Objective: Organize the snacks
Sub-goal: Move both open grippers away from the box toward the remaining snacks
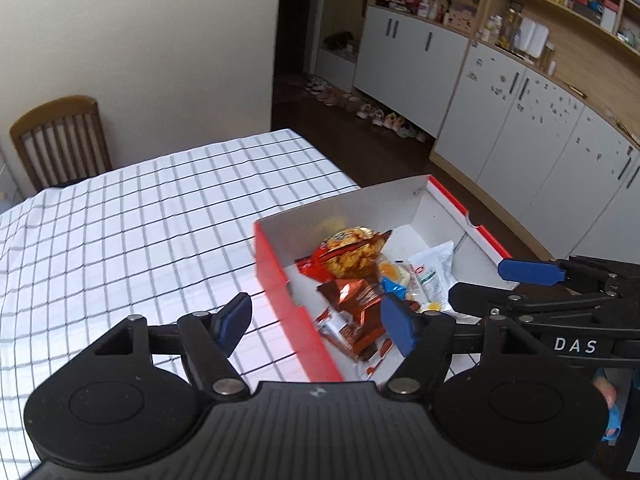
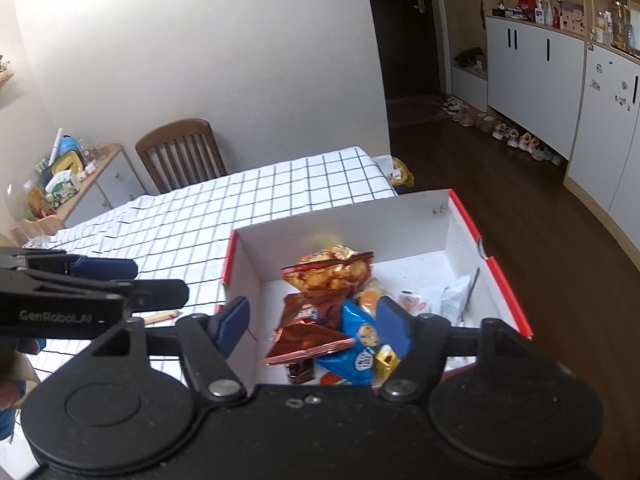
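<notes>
1. The snacks (image 2: 332, 312) lie heaped in the box (image 2: 504, 280), which sits at the table's (image 1: 140, 220) near right corner: an orange bag (image 2: 328, 272) on top at the far side, a copper foil pack (image 2: 308, 340) and a blue pack (image 2: 360, 340) nearer, and white sachets (image 2: 448, 296) to the right.
2. They look light, soft and crinkly; the foil is likely slippery and the contents could crush. A pinch on a sealed edge or corner seems the safest hold.
3. The box is thin card, probably light and easy to shove.
4. The left gripper (image 1: 316, 324) hangs over the box's near left wall, tilted down, jaws apart, nothing between them.
5. The right gripper (image 2: 316, 324) hovers over the near end of the heap, tilted down, jaws spread and clamping nothing, though packs show in the gap below.
6. The grippers sit close side by side, each visible at the edge of the other's view.
</notes>
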The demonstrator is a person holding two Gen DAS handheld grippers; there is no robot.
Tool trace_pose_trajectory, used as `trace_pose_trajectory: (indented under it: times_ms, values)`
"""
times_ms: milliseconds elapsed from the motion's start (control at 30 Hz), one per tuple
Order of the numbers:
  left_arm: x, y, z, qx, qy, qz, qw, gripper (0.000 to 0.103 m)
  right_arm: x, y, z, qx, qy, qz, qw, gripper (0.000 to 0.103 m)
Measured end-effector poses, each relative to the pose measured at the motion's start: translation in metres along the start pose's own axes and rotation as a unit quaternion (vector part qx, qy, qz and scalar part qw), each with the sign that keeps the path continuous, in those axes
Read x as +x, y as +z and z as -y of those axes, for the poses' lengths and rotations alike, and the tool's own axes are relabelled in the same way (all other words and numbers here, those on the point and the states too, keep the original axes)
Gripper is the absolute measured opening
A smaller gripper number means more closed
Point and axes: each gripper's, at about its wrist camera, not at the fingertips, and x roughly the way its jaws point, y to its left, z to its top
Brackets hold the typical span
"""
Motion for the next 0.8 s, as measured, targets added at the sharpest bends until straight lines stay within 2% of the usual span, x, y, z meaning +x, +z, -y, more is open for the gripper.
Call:
trace_pose_trajectory:
  times_ms: [233, 333, 500, 600, 800]
  values:
    - [-0.020, -0.015, -0.030, -0.032, 0.015, 0.008, 0.9993, 0.071, -0.005, -0.006, -0.023, -0.028, 0.019, 0.012, 0.999, 0.082]
    - [-0.028, -0.022, -0.040, -0.040, 0.027, 0.017, 0.9987, 0.079, -0.006, -0.009, -0.037, -0.044, 0.035, 0.018, 0.998, 0.087]
    - [-0.042, -0.033, -0.058, -0.052, 0.047, 0.029, 0.9971, 0.079, -0.006, -0.011, -0.060, -0.071, 0.061, 0.026, 0.995, 0.091]
    - [-0.050, -0.039, -0.069, -0.063, 0.060, 0.042, 0.9954, 0.079, -0.005, -0.013, -0.073, -0.080, 0.076, 0.031, 0.993, 0.099]
    - [-0.070, -0.052, -0.092, -0.078, 0.094, 0.081, 0.9892, 0.082, -0.003, -0.014, -0.097, -0.098, 0.103, 0.044, 0.989, 0.103]
